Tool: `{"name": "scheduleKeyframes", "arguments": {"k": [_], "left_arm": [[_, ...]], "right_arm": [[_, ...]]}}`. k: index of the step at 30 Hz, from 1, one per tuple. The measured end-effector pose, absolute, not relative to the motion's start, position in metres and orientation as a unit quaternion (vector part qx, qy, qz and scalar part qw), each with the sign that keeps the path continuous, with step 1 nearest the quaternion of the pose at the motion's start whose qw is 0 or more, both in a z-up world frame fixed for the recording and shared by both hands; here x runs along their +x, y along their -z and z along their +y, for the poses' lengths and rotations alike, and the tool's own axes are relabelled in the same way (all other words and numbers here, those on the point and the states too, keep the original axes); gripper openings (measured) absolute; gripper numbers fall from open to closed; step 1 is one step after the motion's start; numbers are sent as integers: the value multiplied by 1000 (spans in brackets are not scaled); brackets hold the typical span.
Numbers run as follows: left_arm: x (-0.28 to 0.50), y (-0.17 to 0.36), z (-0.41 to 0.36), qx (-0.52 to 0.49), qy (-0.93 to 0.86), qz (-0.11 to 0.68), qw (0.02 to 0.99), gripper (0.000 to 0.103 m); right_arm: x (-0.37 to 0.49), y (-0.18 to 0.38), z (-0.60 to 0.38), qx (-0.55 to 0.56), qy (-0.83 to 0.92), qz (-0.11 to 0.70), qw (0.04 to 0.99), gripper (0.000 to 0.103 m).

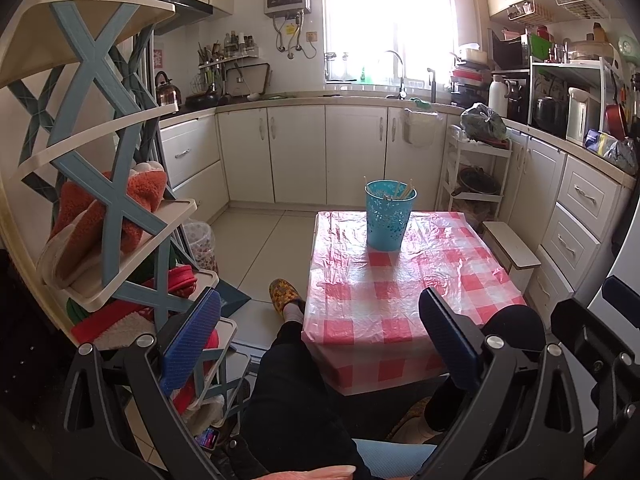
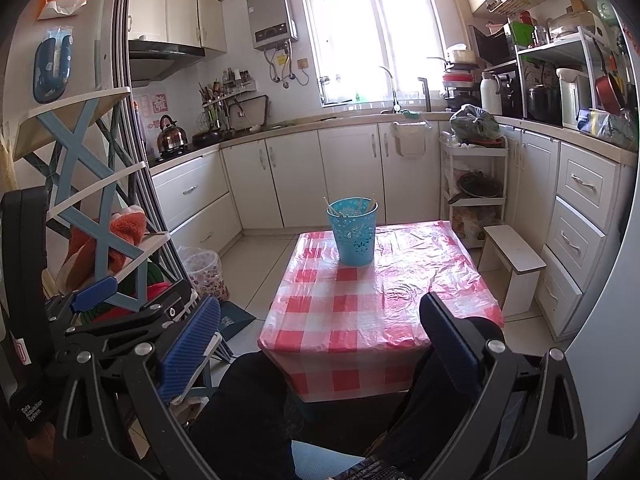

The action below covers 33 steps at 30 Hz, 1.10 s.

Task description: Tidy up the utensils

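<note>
Two grippers hang wide apart and empty above the person's knees: the left gripper (image 1: 320,344), its casing reading "Data Acquisition System" in the right wrist view, then the right gripper (image 2: 320,346). Ahead, chopsticks (image 2: 362,205) stand in a blue cup (image 2: 353,236) on the far part of the checked table (image 2: 400,300).

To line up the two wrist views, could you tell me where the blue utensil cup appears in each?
Left wrist: blue utensil cup right of centre, on the table's far end.
Right wrist: cup at centre, far left part of the table.
Shared landmark: checked tablecloth.
</note>
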<state>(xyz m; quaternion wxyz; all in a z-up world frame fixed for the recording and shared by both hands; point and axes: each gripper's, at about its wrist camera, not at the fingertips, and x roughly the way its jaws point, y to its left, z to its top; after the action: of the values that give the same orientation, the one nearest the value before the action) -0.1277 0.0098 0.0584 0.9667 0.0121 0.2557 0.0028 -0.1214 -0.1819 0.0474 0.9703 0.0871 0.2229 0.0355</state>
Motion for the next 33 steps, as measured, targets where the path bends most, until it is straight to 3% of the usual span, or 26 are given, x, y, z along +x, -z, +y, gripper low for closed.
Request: {"name": "scheduleKeyframes", "arguments": {"k": [33], "left_arm": [[-132,-54,6,11,0,263,965,95]], "right_arm": [[-119,-42,-178,88,-42,230,968,96]]}}
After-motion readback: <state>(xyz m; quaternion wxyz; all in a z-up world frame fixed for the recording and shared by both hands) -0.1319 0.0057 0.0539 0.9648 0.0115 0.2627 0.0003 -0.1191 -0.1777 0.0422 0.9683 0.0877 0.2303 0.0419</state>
